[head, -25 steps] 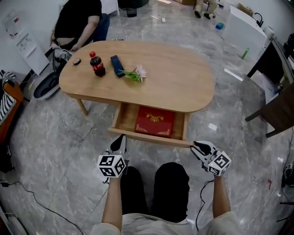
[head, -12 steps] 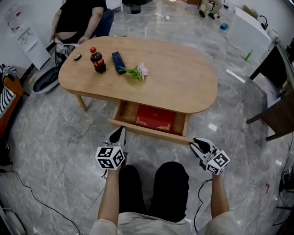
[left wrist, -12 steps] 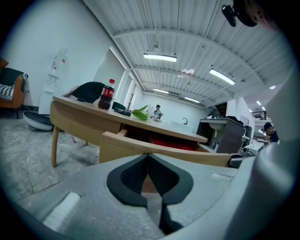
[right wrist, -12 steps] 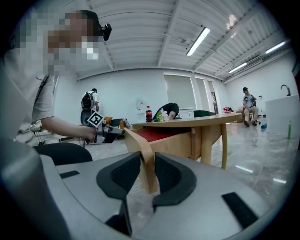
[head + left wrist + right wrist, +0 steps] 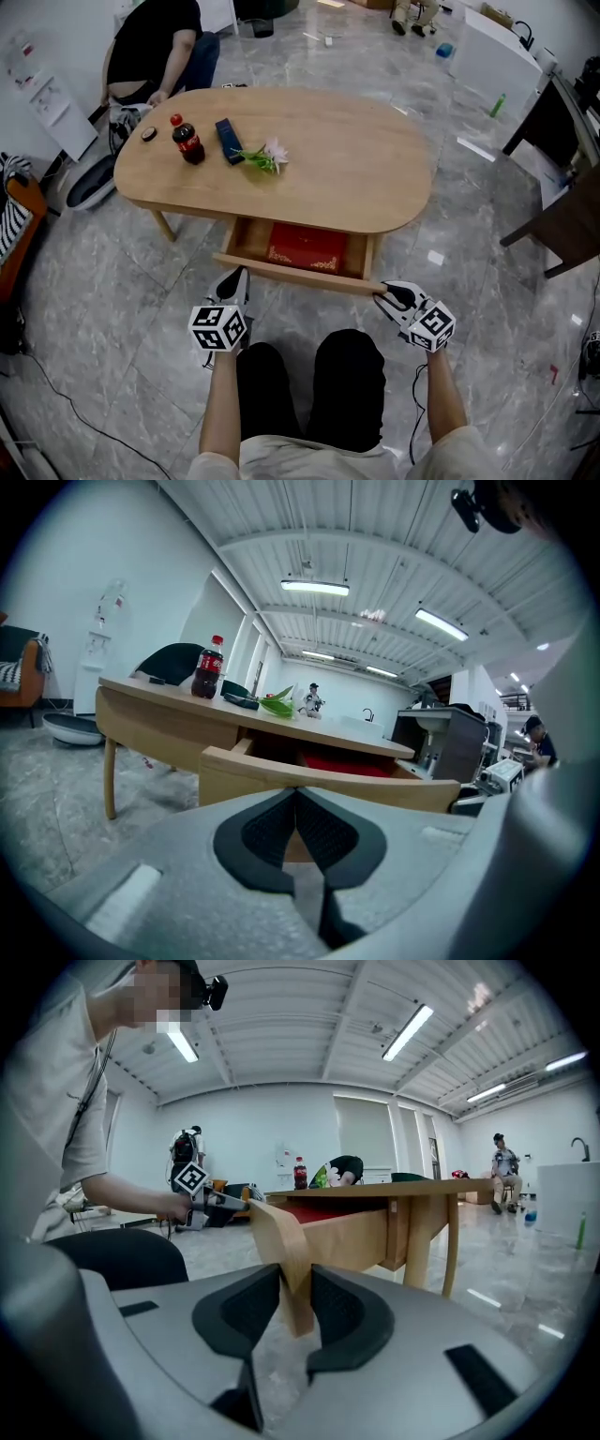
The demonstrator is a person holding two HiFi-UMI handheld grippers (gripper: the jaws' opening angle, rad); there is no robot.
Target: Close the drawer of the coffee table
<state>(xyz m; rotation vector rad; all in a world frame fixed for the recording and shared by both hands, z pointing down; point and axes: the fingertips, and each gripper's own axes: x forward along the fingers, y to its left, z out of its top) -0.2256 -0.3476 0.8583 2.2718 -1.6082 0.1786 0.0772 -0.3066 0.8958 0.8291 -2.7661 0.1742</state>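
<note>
Right gripper view, right gripper (image 5: 296,1288): had just been widening its jaws; straddled the right end of the drawer front (image 5: 281,1232), with a pad close to either face but no clear press on the wood; judged slack rather than clamped.

Left gripper view, left gripper (image 5: 296,791): held its pads together with nothing between them; pointed tip-first at the left part of the drawer front (image 5: 234,775); touching or just short of it, could not tell which.

Head view, both grippers: sat at the two ends of the panel, left gripper (image 5: 238,277) by the left end, right gripper (image 5: 385,293) at the right corner of the drawer front (image 5: 298,274).

Change over the last second: slid further in under the table top; showed a narrower strip of the red box (image 5: 307,248) than a second before.

Meaning for the task: read as closing well under way but not finished; took the loosened right hold as a shift from gripping to plain pushing, or as letting go.

Drawer (image 5: 241,239), place: hung under the near long edge of the coffee table (image 5: 356,169), about mid-length, still partly out toward the person's knees.

Drawer, look: pale wood matching the table, with a plain flat front and no handle seen; lined or filled in red inside.

Table top: carried a cola bottle (image 5: 187,141), a dark flat object (image 5: 228,141) and a flower sprig (image 5: 262,157) toward the far left, well apart from the drawer.

Next move, as a judgement: called for an even push on both ends to keep the panel from skewing.
</note>
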